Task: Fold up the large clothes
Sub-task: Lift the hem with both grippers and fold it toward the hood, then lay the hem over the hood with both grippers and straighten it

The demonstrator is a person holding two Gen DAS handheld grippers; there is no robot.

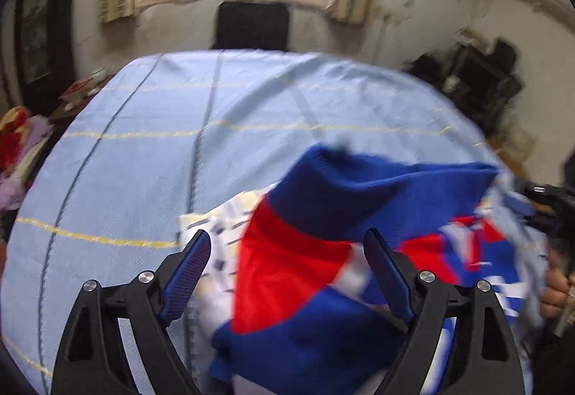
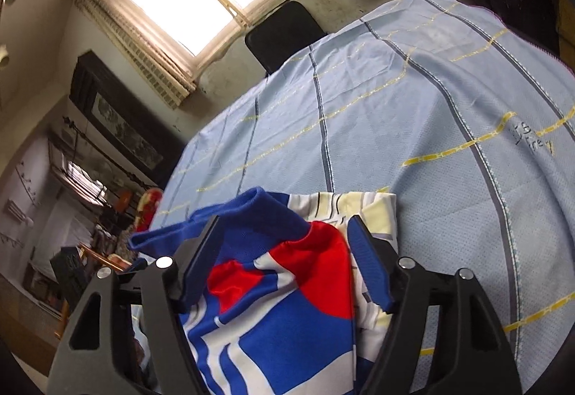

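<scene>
Right tongs (image 2: 284, 226) spread over jersey.
Blue-red-white jersey (image 2: 273, 305) bunched between the tong fingers, pads not pressing it; it lies on pale striped cloth (image 2: 373, 204) atop the light-blue checked bench (image 2: 413, 100) cover.

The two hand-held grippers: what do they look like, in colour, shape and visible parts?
Both look alike. The left hand-held gripper and the right hand-held gripper each have a matte black frame of curved links with triangular cut-outs, round silver pivot pins, and two long, flat fingers faced with textured blue pads. No cables or markings show.
</scene>
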